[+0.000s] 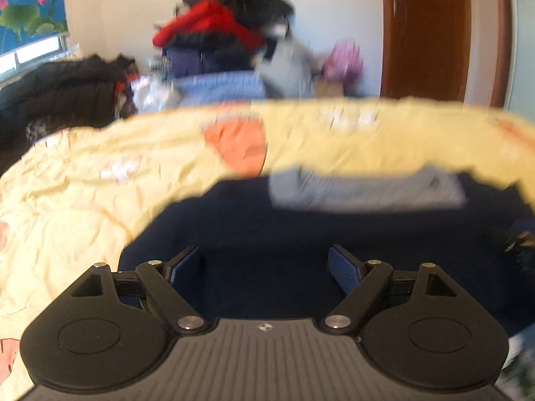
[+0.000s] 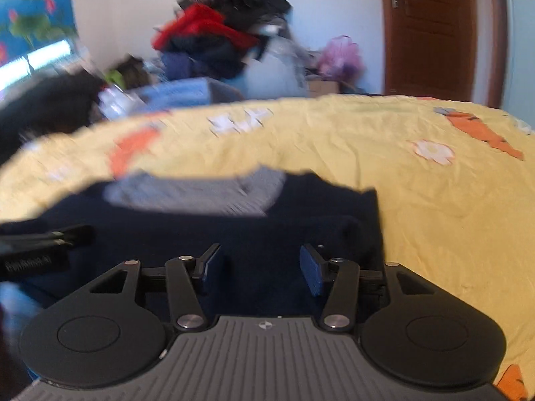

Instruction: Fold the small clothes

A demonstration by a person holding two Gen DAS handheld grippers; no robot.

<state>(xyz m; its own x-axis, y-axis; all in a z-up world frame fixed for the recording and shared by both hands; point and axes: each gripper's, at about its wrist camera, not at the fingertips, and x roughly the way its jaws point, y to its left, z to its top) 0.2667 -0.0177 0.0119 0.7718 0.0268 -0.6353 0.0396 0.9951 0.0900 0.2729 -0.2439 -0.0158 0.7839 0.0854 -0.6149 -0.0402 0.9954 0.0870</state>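
A dark blue piece of clothing [image 1: 301, 234] lies flat on a bed with a yellow sheet [image 1: 100, 173]. The sheet has orange carrots [image 2: 481, 130] and white flowers [image 2: 433, 152] printed on it. A grey patch [image 1: 364, 190] sits at the far edge of the blue clothing, and it looks blurry in both views.

The left gripper [image 1: 265, 269] is low over the near part of the blue clothing. Its two fingers [image 1: 344, 272] stand wide apart, and nothing is between them. Only dark blue cloth shows in the gap.

The right gripper [image 2: 262, 269] is also low over the blue clothing, near its right side. Its fingers [image 2: 311, 272] stand apart too, with nothing held between them. The right edge of the clothing [image 2: 378, 220] ends just past this gripper, and the yellow sheet starts there.

In the right wrist view, a black part of the left gripper [image 2: 43, 244] pokes in from the left side, over the same blue cloth.

Past the far side of the bed there is a big messy pile of clothes [image 1: 227, 30] against a white wall [image 1: 334, 3]. It has red, black and blue things in it. A brown wooden door [image 2: 431, 30] is on the right. A blue picture with green leaves and pink flowers [image 1: 30, 3] hangs on the left.
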